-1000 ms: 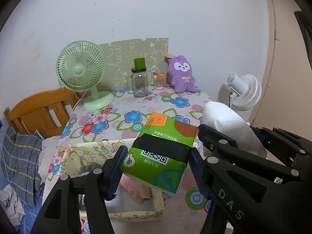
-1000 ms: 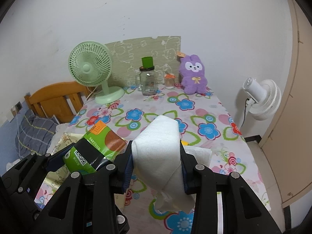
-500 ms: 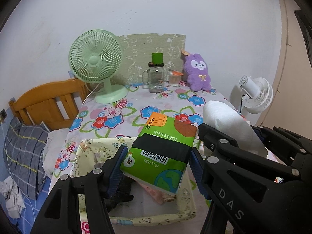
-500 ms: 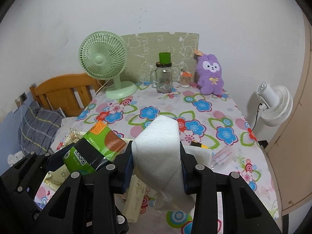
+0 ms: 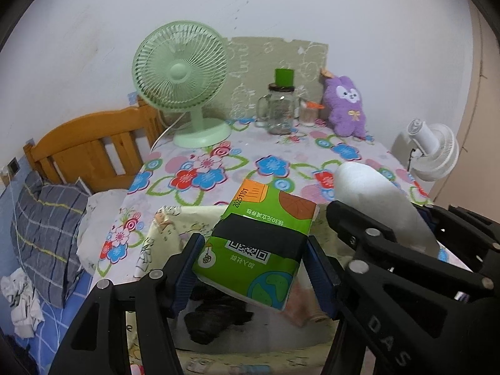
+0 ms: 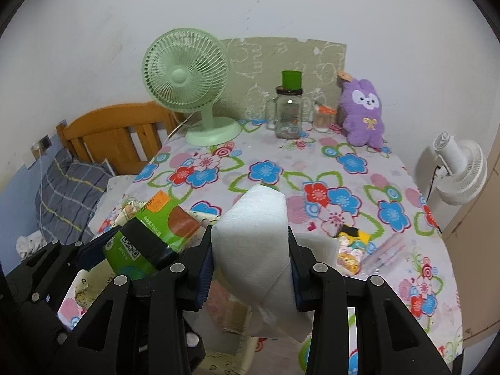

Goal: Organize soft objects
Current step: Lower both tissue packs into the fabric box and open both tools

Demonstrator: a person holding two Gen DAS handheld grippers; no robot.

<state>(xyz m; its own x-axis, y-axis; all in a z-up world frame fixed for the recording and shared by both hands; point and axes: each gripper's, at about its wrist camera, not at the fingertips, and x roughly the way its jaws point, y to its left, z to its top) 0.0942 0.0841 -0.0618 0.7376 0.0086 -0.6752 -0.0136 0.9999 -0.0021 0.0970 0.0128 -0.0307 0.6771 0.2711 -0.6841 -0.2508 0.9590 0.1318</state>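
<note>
Bedding in grey plaid (image 5: pixel 47 234) fills the far left of the left wrist view, below a wooden headboard (image 5: pixel 90 153). Right of it, a floral-clothed table (image 5: pixel 218 172) carries a green desk fan (image 5: pixel 181 78) at upper centre, then a glass jar with a green lid (image 5: pixel 281 109), then a purple plush bunny (image 5: pixel 345 106) at upper right. A white fan (image 5: pixel 437 153) stands off the table's right edge.

Low in that frame, the left gripper (image 5: pixel 251 265) is clamped on a green tissue pack (image 5: pixel 259 243), its blue pads pressing both sides. The pack hangs above a pale fabric storage box (image 5: pixel 162 234) at the table's near edge; a dark cloth (image 5: pixel 215 315) and something pinkish lie inside. To the right, a white paper towel bundle (image 5: pixel 381 206) shows in the other tool's grip.

From the right wrist view, the tissue pack (image 6: pixel 150 234) sits at lower left, and at centre the right gripper (image 6: pixel 251 268) squeezes the paper towel bundle (image 6: pixel 253 250) between its pads, over the box's right side. Just right of it, small colourful packets (image 6: pixel 353 247) lie on the cloth.
</note>
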